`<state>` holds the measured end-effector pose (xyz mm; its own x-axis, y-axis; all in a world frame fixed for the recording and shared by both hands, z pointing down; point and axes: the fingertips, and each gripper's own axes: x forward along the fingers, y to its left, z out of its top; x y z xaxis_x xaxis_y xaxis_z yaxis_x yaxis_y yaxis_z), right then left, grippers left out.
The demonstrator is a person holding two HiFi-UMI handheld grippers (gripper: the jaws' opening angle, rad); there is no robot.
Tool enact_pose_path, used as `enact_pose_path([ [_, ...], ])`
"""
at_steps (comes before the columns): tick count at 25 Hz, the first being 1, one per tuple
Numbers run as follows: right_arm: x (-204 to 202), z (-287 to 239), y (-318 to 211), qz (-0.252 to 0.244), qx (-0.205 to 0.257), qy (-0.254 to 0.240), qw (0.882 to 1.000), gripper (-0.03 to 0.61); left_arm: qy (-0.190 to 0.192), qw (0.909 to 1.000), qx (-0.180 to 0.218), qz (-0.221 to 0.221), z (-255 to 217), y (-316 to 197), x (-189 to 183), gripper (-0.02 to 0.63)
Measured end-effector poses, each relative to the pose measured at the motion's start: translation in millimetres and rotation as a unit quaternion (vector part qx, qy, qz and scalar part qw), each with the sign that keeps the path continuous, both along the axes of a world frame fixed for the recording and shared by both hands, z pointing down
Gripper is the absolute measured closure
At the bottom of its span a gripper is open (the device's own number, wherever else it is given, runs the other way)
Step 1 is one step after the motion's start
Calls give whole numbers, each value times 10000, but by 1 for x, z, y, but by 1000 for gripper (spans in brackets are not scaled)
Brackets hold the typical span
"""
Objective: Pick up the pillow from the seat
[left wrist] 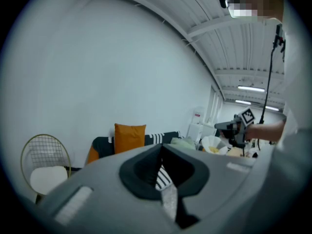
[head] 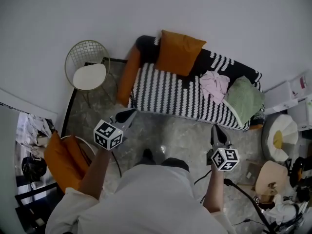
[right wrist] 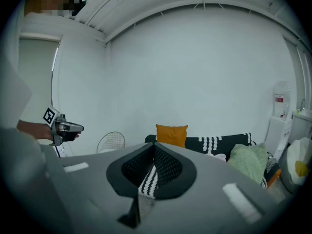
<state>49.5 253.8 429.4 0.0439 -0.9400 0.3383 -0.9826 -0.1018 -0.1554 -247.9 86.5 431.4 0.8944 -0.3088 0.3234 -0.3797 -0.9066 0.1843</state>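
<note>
An orange pillow (head: pixel 178 51) (left wrist: pixel 129 136) (right wrist: pixel 171 134) leans upright against the backrest of a black-and-white striped sofa (head: pixel 165 94). A pale green pillow (head: pixel 245 99) (right wrist: pixel 248 161) lies at the seat's right end, beside a crumpled pink cloth (head: pixel 215 84). My left gripper (head: pixel 127 114) (left wrist: pixel 165 186) hovers over the floor in front of the sofa's left half, shut and empty. My right gripper (head: pixel 217 129) (right wrist: pixel 145 185) hangs in front of the right half, also shut with nothing in it. Both are well short of the seat.
An orange bolster (head: pixel 127 74) lines the sofa's left arm. A wire chair with a white seat (head: pixel 89 67) stands to the left, and a chair with orange cushions (head: pixel 63 160) nearer me. White and yellow clutter (head: pixel 280 135) and cables crowd the right side.
</note>
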Motion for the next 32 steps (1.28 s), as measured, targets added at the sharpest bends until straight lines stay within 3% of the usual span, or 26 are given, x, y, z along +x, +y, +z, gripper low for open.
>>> enact_pose_path([
  [12,31,17,-28,-83,-54,-82,9999,575,-69,9999,-14,-128,9,-26,31,615],
  [32,147,23,-167,-826,-113,-87,9965,575,-85,9969,-44,-783,12,-118,132,615],
])
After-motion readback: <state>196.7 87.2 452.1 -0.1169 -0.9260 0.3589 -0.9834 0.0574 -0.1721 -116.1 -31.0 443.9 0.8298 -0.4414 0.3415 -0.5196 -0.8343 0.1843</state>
